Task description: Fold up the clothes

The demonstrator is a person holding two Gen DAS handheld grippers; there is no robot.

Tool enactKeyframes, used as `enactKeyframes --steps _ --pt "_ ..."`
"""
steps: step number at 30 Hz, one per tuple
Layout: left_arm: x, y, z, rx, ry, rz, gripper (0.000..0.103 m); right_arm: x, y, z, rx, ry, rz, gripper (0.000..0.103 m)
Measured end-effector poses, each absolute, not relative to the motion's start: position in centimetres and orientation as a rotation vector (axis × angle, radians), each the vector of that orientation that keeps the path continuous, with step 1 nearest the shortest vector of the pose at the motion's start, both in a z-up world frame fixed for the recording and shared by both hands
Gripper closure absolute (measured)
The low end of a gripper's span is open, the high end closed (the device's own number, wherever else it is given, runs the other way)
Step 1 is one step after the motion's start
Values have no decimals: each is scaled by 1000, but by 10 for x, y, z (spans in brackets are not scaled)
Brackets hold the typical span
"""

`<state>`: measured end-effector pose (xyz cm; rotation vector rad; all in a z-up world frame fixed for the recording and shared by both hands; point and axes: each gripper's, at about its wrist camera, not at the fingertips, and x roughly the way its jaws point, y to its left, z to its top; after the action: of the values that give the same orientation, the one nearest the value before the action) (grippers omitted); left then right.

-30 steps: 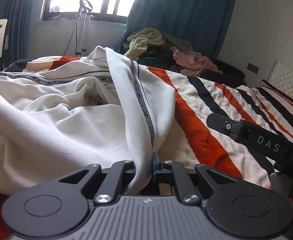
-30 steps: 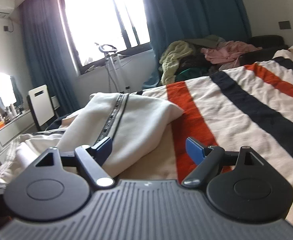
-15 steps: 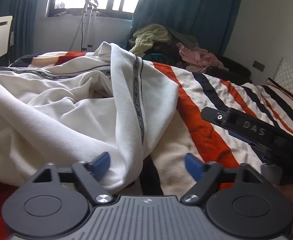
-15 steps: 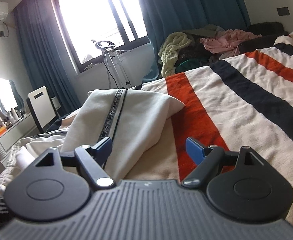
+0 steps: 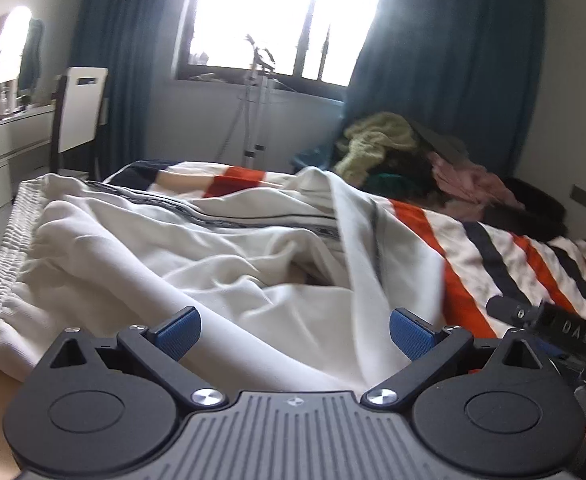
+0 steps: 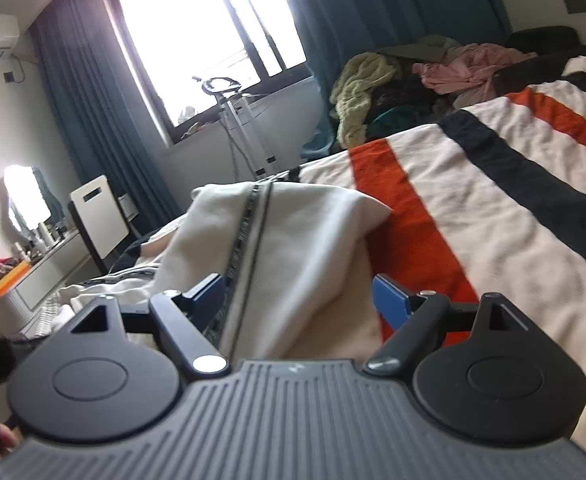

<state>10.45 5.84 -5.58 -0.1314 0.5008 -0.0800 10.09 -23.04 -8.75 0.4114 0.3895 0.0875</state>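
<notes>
Left wrist view: the left gripper (image 5: 295,332) has its jaws opening, already wide, with the blue pads (image 5: 179,332) clear of the cloth; the cream track pants (image 5: 197,272) lie under and between them but nothing is pinched. The garment spreads from about nine o'clock, where its ribbed waistband (image 5: 1,272) hangs near the bed's edge, to about one o'clock, where a folded-over leg with a dark side stripe (image 5: 377,248) rises in a ridge. It rests on the striped blanket (image 5: 505,256), whose orange and navy bands run off toward three o'clock. The right gripper (image 5: 549,324) shows at four o'clock, low over the blanket. The middle of the pants is rumpled, so the fold looks only partly laid. To do this step well, I would lift clear without snagging the loose cloth, then smooth the creases before taking a new hold.

Right wrist view: the right gripper (image 6: 299,300) also stands wide, gripping nothing. The folded leg of the track pants (image 6: 293,240) runs from six o'clock up to about eleven o'clock, its stripe (image 6: 249,236) close by the left pad (image 6: 209,292); the right pad hangs over bare blanket (image 6: 473,200). A heap of other clothes (image 6: 413,84) sits at one o'clock, well apart. A good next grasp would probably take the leg's hem edge squarely, both layers together, so the stripe stays straight.
</notes>
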Motion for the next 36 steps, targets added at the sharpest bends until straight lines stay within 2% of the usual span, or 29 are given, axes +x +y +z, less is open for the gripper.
enactKeyframes --steps 9,16,17,20,23,25,27,30,36 --pt "150 76 -85 -129 548 32 1 263 -185 -39 354 457 212 23" --pt "185 84 -112 -199 568 76 1 400 -161 -34 379 577 151 23" --pt "190 84 -116 -199 569 77 1 413 -156 -37 370 605 142 25" --pt "197 87 -126 -211 570 77 1 444 -142 -52 336 711 107 41" --pt "202 89 -133 -233 575 83 1 453 -132 -68 304 776 99 44" --pt "203 91 -134 -250 574 88 1 452 -126 -71 263 784 92 53" --pt "203 93 -134 -260 574 95 1 447 -124 -70 255 783 88 90" --pt "201 95 -132 -266 572 106 1 438 -122 -62 234 763 84 96" --pt "192 98 -126 -274 573 131 1 388 -157 -23 308 633 9 97"
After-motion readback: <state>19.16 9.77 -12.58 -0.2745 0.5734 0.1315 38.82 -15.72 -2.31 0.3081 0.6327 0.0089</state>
